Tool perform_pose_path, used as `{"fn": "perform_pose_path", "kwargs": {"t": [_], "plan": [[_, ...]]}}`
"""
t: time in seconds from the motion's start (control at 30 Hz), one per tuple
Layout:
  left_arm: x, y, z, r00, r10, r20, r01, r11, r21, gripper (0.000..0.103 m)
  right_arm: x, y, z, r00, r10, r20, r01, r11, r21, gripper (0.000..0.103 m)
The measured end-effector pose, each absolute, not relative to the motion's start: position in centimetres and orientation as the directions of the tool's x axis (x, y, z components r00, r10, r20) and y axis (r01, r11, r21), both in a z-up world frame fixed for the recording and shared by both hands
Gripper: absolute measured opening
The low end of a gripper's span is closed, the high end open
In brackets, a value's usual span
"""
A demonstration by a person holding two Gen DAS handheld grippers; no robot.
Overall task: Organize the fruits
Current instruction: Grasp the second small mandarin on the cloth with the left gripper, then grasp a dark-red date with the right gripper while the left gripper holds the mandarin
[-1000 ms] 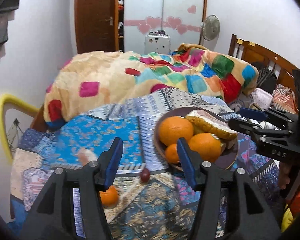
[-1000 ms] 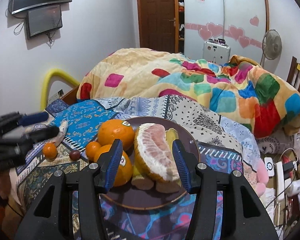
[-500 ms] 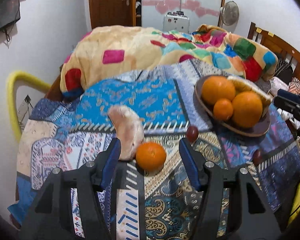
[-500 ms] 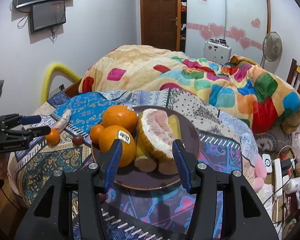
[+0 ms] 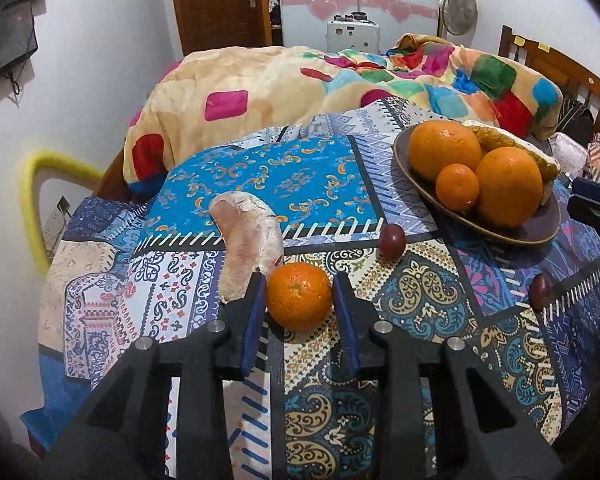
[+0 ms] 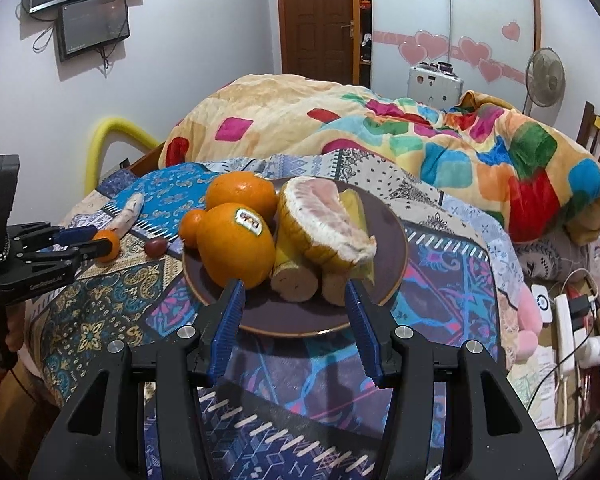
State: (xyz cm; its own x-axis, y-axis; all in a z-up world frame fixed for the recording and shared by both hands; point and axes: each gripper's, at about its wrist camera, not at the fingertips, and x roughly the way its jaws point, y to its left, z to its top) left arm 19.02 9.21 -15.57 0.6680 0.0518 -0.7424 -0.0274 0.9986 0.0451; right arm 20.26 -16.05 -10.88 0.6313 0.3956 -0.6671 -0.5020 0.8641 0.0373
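Two blue pads of the left gripper (image 5: 299, 300) bracket a small orange (image 5: 299, 295) at lower centre of the left view, a sliver of gap each side, not yet pinching. Closing gently and squarely should stop it rolling on the bed's patterned cloth (image 5: 412, 300). Farther right sits the plate (image 5: 540, 232). The right gripper (image 6: 294, 316) hovers wide open, empty.

My left gripper (image 5: 300, 300) and right gripper (image 6: 294, 300) look alike: matte black plastic frames, silver screw heads, ribbed blue pads lining the jaws, and pale lettering along the left one's side.
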Motion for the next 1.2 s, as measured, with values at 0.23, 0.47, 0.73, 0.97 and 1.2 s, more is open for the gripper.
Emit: {"fn": "perform_pose_path", "kwargs": {"t": [0.23, 0.47, 0.73, 0.97, 1.2], "plan": [[16.4, 7.9, -14.3, 0.678, -0.034, -0.735, 0.041, 0.999, -0.008, 0.033, 18.6, -16.1, -11.1, 0.615, 0.413, -0.672, -0.516, 0.855, 0.053, 0.048], [13.9, 5.6, -13.6, 0.687, -0.094, -0.721, 0.103, 0.994, -0.031, 0.033, 16.4, -15.0, -12.2, 0.577, 0.431, -0.694, -0.548, 0.834, 0.062, 0.048], [13.1, 4.8, -13.9, 0.694, -0.113, -0.711, 0.115, 0.992, -0.046, 0.033, 16.5, -13.2, -14.0, 0.527, 0.434, -0.731, -0.573, 0.816, 0.071, 0.045], [13.9, 4.9, -14.2, 0.697, -0.121, -0.707, 0.115, 0.992, -0.057, 0.033, 16.5, -12.0, -14.8, 0.515, 0.430, -0.742, -0.596, 0.801, 0.050, 0.021], [14.7, 4.1, -14.0, 0.701, -0.136, -0.700, 0.127, 0.990, -0.065, 0.033, 16.5, -12.4, -14.5, 0.523, 0.441, -0.730, -0.591, 0.804, 0.062, 0.016]]}}
